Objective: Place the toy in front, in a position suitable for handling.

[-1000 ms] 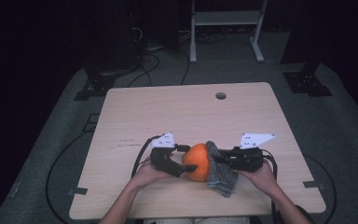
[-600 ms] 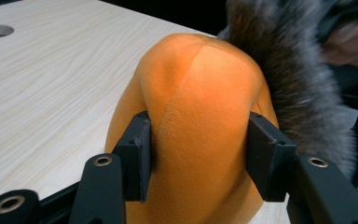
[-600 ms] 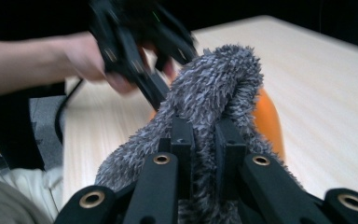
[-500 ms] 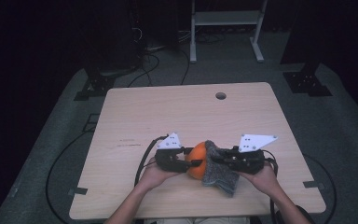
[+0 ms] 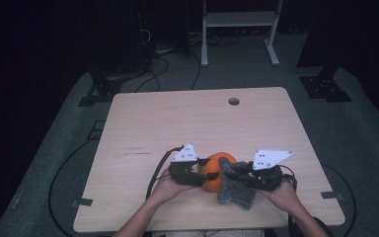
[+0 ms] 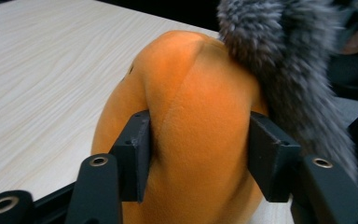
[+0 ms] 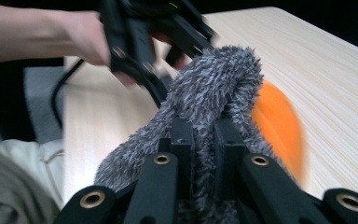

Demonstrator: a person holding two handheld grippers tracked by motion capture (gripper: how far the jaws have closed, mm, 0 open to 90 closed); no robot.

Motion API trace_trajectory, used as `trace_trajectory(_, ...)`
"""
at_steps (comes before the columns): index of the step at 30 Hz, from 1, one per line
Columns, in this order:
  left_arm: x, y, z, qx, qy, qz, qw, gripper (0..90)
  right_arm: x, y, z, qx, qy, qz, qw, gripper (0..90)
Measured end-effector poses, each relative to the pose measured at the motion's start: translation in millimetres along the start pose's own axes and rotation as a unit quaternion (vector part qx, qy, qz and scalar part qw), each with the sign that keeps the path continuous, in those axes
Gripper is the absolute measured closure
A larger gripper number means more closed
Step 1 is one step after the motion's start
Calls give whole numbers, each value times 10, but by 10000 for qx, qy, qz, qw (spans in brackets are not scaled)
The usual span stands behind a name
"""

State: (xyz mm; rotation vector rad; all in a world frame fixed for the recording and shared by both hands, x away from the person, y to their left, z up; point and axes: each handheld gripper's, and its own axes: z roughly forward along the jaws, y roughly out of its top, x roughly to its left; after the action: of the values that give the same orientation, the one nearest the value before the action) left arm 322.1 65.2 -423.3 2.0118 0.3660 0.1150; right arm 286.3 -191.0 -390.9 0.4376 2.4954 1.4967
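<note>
Left gripper (image 6: pixel 198 154), its jaws just closed, clamps the orange plush ball (image 6: pixel 191 140); right gripper (image 7: pixel 200 140) pinches the grey fuzzy cloth (image 7: pixel 214 88) draped against it. Step in hand, judged: wiping or wrapping the ball. Next calls for drawing the cloth across while the ball is held steady.

i see a light wood table (image 5: pixel 177 128), round hole (image 5: pixel 234 101) near its far edge; white metal stand (image 5: pixel 239 29) and cables (image 5: pixel 163 54) on the floor beyond.

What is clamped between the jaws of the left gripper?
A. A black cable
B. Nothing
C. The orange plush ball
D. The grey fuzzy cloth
C: in the left gripper view, the left gripper has both pads pressed into the sides of the orange plush ball.
</note>
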Motion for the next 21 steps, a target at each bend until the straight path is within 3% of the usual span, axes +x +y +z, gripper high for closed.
trace_trajectory(2,-56,7,9,64,19,177,9998,486,14,76,38,78,-41,-154,9998,807)
trace_trajectory(8,-32,-40,-46,11,-166,154,9997,469,-195,42,-77,-18,-212,136,9997,807)
trace_trajectory(11,3,-38,-58,-169,-299,40,9994,311,-202,-56,-121,42,-148,258,9995,808)
trace_trajectory(14,14,-21,2,36,-247,3,9997,189,-168,-84,-123,59,68,275,9996,807)
trace_trajectory(18,-66,-46,40,139,-281,301,9991,363,-109,13,-59,159,356,138,9991,807)
trace_trajectory(21,-25,-60,-5,144,-331,156,9992,424,-178,41,-62,102,328,207,9992,808)
